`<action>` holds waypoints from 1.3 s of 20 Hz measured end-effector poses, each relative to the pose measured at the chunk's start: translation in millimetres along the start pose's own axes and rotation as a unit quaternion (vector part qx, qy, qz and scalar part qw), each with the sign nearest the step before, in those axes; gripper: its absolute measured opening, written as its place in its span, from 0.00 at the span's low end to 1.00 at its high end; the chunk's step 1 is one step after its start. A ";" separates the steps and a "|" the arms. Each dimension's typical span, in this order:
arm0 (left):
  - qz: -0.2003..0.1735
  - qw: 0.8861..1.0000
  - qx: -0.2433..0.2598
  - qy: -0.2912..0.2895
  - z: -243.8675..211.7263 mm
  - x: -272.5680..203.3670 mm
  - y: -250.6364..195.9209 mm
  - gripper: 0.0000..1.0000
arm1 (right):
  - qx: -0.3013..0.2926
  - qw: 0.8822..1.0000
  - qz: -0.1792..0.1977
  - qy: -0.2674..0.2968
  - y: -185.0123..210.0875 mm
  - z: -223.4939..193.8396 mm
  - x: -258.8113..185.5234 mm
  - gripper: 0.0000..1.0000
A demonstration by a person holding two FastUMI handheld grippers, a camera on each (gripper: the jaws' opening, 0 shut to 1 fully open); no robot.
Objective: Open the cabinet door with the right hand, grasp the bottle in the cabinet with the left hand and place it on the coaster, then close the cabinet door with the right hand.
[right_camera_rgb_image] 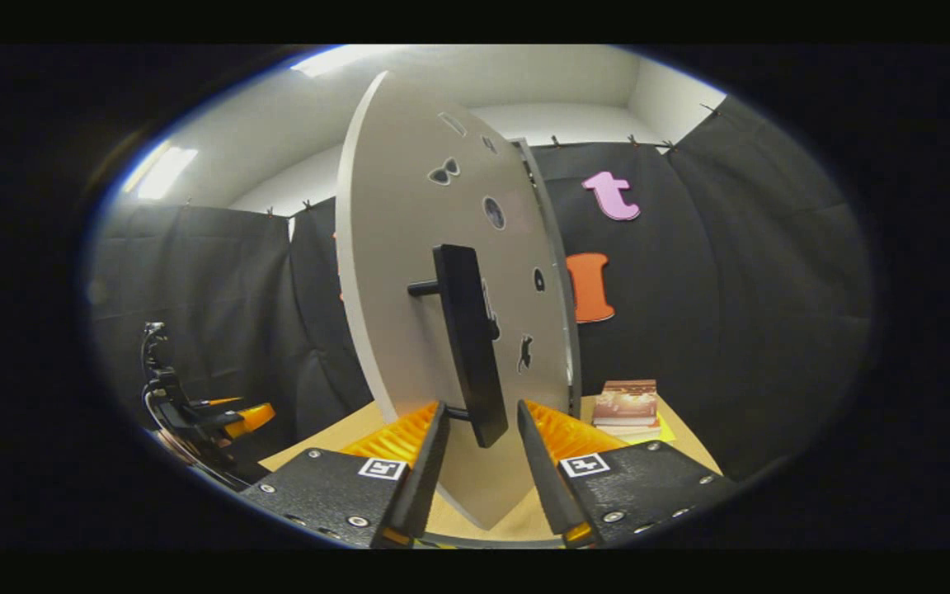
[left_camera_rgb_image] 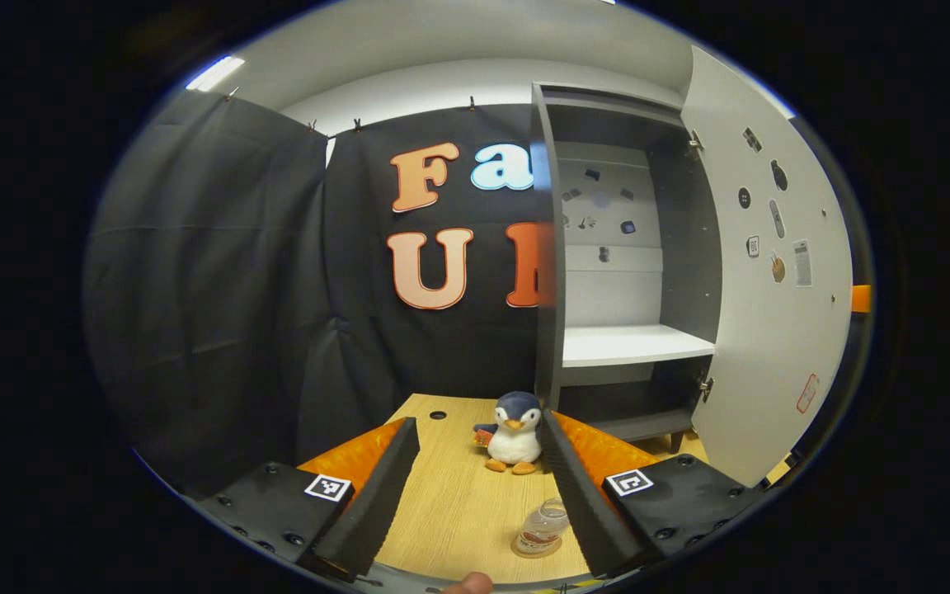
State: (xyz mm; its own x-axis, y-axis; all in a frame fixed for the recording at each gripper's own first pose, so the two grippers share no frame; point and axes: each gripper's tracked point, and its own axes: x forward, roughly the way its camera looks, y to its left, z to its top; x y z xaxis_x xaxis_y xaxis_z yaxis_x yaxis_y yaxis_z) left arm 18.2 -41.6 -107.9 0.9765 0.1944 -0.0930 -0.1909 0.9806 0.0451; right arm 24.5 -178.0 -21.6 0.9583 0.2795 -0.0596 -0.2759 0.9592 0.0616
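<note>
The grey cabinet [left_camera_rgb_image: 681, 247] stands with its white door [left_camera_rgb_image: 764, 313] swung wide to the right. On the wooden table a clear bottle [left_camera_rgb_image: 543, 526] stands upright on a round coaster [left_camera_rgb_image: 534, 551], close beside my left gripper's right finger and free of both fingers. My left gripper [left_camera_rgb_image: 477, 419] is open, low over the table. In the right gripper view the door [right_camera_rgb_image: 409, 272] faces me edge-on with its black bar handle [right_camera_rgb_image: 465, 330]. My right gripper [right_camera_rgb_image: 482, 406] is open, and the handle's lower end sits between its fingers with gaps on both sides.
A plush penguin [left_camera_rgb_image: 514, 433] sits on the table [left_camera_rgb_image: 450, 495] in front of the cabinet's left wall. A white shelf [left_camera_rgb_image: 632, 342] crosses the cabinet's inside. A stack of books [right_camera_rgb_image: 627, 404] lies right of the door. The left gripper [right_camera_rgb_image: 195, 417] shows far left.
</note>
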 end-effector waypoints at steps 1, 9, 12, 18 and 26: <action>0.003 1.000 0.000 0.000 0.8 0.6 4.3 0.96 | -0.001 1.000 0.005 -0.001 5.8 -0.3 3.9 0.54; 0.022 1.000 0.007 -0.006 7.4 15.5 37.6 0.96 | 0.025 0.999 0.041 -0.006 55.7 -10.9 57.5 0.63; 0.029 0.999 0.011 -0.011 12.4 20.3 52.0 0.96 | 0.022 0.999 0.048 -0.009 69.9 -12.6 80.1 0.65; 0.033 0.999 -0.008 -0.015 16.0 37.8 71.4 0.99 | -0.006 0.999 0.046 -0.013 100.4 -12.8 113.7 0.66; 0.022 1.000 -0.012 -0.015 14.8 78.8 91.2 0.96 | -0.012 0.999 0.020 -0.031 118.9 -10.2 148.1 0.72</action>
State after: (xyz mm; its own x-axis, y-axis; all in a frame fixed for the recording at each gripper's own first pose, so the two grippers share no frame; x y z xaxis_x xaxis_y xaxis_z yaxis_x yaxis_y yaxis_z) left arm 79.2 62.8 -96.4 0.9698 0.2363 -0.0606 -0.2352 0.9716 0.0248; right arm 132.9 -22.0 -33.3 0.9488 0.3158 0.0051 -0.3158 0.9481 0.0382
